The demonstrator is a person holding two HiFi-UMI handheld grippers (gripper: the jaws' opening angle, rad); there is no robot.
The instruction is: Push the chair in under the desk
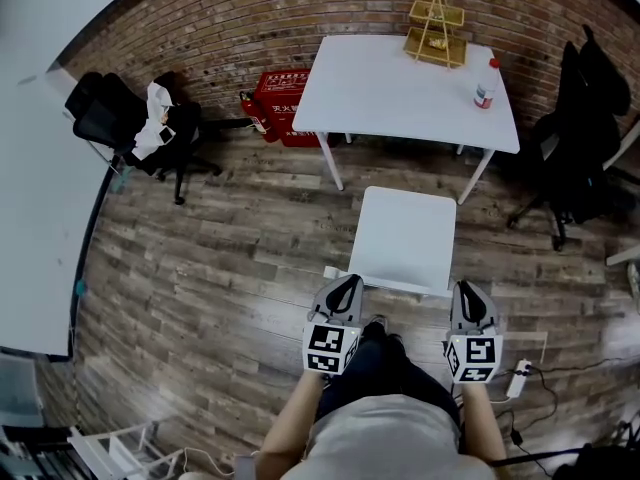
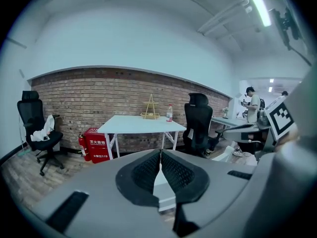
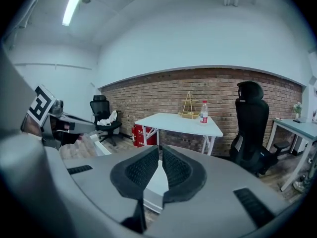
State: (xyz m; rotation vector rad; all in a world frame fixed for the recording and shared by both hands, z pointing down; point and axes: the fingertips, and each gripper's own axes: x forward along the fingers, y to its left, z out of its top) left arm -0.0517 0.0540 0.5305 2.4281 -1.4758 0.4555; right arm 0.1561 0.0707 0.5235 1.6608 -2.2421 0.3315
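At far left we see a black office chair [image 1: 130, 118] with a white cloth [image 1: 155, 118] heaped on its seat. Next, against the brick wall [image 1: 200, 28], stands 1 red box [image 1: 283, 103]. We cannot tell what it holds. 1 red fire extinguisher [image 1: 248, 108] stands just beside it.

The left gripper [image 1: 345, 286] hovers low at the near left corner of the white chair [image 1: 405, 233], its fingers [image 2: 143, 172] clenched together on nothing. The chair, 1 only, shows a plain square white seat. It stands on the wooden floor [image 1: 220, 268] in front of the white counter [image 1: 390, 88], not under it, between the counter and the 2 grippers.

On the counter's far right corner sits 1 yellow wire basket [image 1: 436, 30] of 2 tiers. We cannot make out what it carries.

The right gripper [image 1: 470, 290] is at the chair's near right corner, its fingers [image 3: 176, 170] likewise pressed together and empty. We cannot tell whether either gripper touches the chair.

1 clear bottle [image 1: 486, 84] with a red cap stands upright near the counter's right edge. At far right is a 2nd black office chair [image 1: 575, 138], making 2 of that kind.
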